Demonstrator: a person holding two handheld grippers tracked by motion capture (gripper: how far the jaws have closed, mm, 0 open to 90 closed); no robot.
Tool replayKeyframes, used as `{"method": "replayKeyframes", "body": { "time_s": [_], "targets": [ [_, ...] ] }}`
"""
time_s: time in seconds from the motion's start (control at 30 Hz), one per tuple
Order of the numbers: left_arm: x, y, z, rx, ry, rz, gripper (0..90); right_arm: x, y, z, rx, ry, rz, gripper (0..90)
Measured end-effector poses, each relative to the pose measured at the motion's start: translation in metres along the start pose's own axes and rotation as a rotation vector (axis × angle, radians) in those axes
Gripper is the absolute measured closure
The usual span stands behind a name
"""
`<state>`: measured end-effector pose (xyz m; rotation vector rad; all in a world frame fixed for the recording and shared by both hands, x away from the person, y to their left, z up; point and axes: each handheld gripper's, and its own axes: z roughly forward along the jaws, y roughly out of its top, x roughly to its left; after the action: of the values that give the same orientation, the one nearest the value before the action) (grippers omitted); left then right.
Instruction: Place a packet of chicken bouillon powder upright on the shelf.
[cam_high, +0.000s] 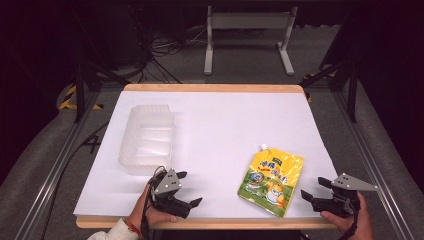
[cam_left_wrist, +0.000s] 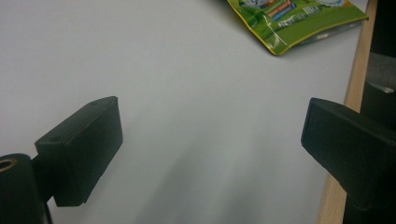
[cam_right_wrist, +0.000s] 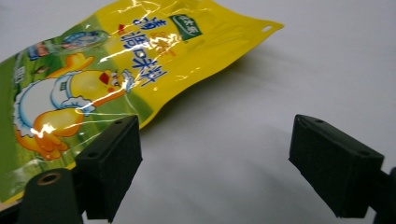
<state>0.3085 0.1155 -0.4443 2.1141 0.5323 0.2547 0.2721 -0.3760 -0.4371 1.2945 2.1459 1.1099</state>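
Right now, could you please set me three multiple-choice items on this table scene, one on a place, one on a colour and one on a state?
1. Where does the pouch lie?
A. inside the clear tray
B. flat on the white sheet, close to the right gripper
C. on the floor

2. What are the pouch's main colours?
A. yellow and green
B. red and black
C. plain white

3. How do the right gripper's jaws stand?
A. shut on the pouch
B. shut on nothing
C. open, holding nothing

Answers: 1 B, it lies on the white sheet, apart from the clear tray; 2 A, yellow above, green below; 3 C, bare sheet shows between the jaws.
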Motion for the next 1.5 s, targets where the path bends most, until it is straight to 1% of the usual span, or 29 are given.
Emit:
{"method": "replayKeyframes", "body": {
  "time_s": [0.03, 0.1, 0.17, 0.2, 0.27, 0.33, 0.43, 0.47, 0.5, 0.53, 0.57, 0.6, 0.63, 0.73, 0.8, 0.83, 0.87, 0.93, 1.03, 1.1, 1.13, 1.17, 1.2, 1.23, 1.27, 1.33, 1.37, 1.43, 1.5],
  "targets": [
    [-0.001, -0.001, 0.002, 0.007, -0.004, 0.004, 5.6, 0.002, 0.001, 0.002, 0.01, 0.003, -0.012, 16.8],
    [-0.001, -0.001, 0.003, 0.013, -0.011, 0.003, 5.6, 0.002, 0.002, 0.003, 0.01, 0.005, -0.012, 16.6],
    [-0.002, -0.003, 0.003, 0.022, -0.022, -0.003, 5.6, 0.002, 0.004, 0.004, 0.01, 0.032, 0.006, 16.0],
    [-0.002, -0.003, 0.002, 0.029, -0.018, 0.01, 5.7, 0.002, 0.006, 0.006, 0.014, 0.044, 0.015, 15.5],
    [-0.003, -0.004, 0.0, 0.037, -0.007, 0.019, 6.2, 0.004, 0.011, 0.012, 0.027, 0.069, 0.022, 15.1],
    [-0.002, -0.004, -0.001, 0.032, -0.008, 0.011, 7.0, 0.006, 0.018, 0.02, 0.057, 0.086, 0.027, 14.6],
    [-0.003, -0.005, -0.001, 0.037, -0.013, 0.002, 7.7, 0.009, 0.026, 0.031, 0.098, 0.109, 0.032, 14.1],
    [-0.004, -0.005, -0.001, 0.037, -0.015, 0.003, 7.8, 0.01, 0.028, 0.034, 0.11, 0.109, 0.033, 13.8],
    [-0.004, -0.005, -0.001, 0.037, -0.015, 0.003, 8.0, 0.01, 0.028, 0.034, 0.11, 0.109, 0.033, 13.8],
    [-0.005, -0.004, -0.002, 0.036, -0.016, 0.012, 8.0, 0.01, 0.029, 0.036, 0.116, 0.114, 0.037, 13.8],
    [-0.005, -0.004, -0.001, 0.032, -0.015, 0.013, 8.4, 0.01, 0.03, 0.041, 0.129, 0.141, 0.051, 13.6],
    [-0.006, -0.004, 0.0, 0.034, -0.023, 0.019, 8.4, 0.01, 0.031, 0.044, 0.141, 0.144, 0.055, 13.0],
    [-0.007, -0.004, 0.0, 0.039, -0.026, 0.015, 8.5, 0.01, 0.033, 0.047, 0.139, 0.148, 0.057, 12.6],
    [-0.008, -0.004, 0.001, 0.037, -0.037, 0.012, 8.7, 0.012, 0.035, 0.052, 0.13, 0.182, 0.073, 13.1],
    [-0.008, -0.003, 0.002, 0.04, -0.04, 0.015, 8.8, 0.015, 0.036, 0.053, 0.126, 0.205, 0.077, 16.6],
    [-0.008, -0.003, 0.002, 0.04, -0.04, 0.015, 9.0, 0.015, 0.036, 0.053, 0.126, 0.205, 0.077, 16.6],
    [-0.008, -0.003, 0.003, 0.045, -0.045, 0.012, 9.0, 0.015, 0.036, 0.054, 0.121, 0.204, 0.085, 19.0],
    [-0.008, -0.002, 0.004, 0.044, -0.048, 0.013, 9.1, 0.016, 0.035, 0.054, 0.11, 0.208, 0.1, 28.2],
    [-0.008, -0.002, 0.005, 0.046, -0.054, 0.006, 9.6, 0.016, 0.034, 0.054, 0.098, 0.198, 0.119, 45.3],
    [-0.008, -0.001, 0.006, 0.046, -0.059, 0.001, 10.1, 0.016, 0.033, 0.053, 0.092, 0.192, 0.113, 59.3],
    [-0.008, -0.001, 0.006, 0.048, -0.06, 0.003, 10.2, 0.015, 0.033, 0.052, 0.088, 0.191, 0.109, 63.1],
    [-0.008, 0.0, 0.006, 0.048, -0.065, -0.002, 10.9, 0.015, 0.032, 0.051, 0.081, 0.202, 0.119, 67.6],
    [-0.008, 0.001, 0.008, 0.043, -0.071, -0.005, 11.6, 0.015, 0.031, 0.05, 0.073, 0.209, 0.115, 73.1],
    [-0.007, 0.003, 0.008, 0.039, -0.063, -0.004, 12.4, 0.016, 0.032, 0.048, 0.054, 0.225, 0.102, 78.0],
    [-0.006, 0.007, 0.009, 0.023, -0.066, -0.019, 14.1, 0.018, 0.033, 0.046, 0.042, 0.223, 0.087, 81.9],
    [-0.006, 0.015, 0.014, 0.003, -0.077, -0.031, 17.6, 0.023, 0.035, 0.042, 0.005, 0.222, 0.055, 88.1],
    [-0.005, 0.02, 0.017, -0.001, -0.082, -0.031, 18.9, 0.025, 0.036, 0.039, -0.015, 0.229, 0.045, 89.0],
    [-0.004, 0.032, 0.025, -0.012, -0.12, -0.031, 20.6, 0.029, 0.041, 0.034, -0.051, 0.235, 0.028, 90.0],
    [-0.003, 0.042, 0.032, -0.018, -0.143, -0.026, 21.4, 0.035, 0.046, 0.028, -0.092, 0.23, -0.014, 90.0]
  ]
}}
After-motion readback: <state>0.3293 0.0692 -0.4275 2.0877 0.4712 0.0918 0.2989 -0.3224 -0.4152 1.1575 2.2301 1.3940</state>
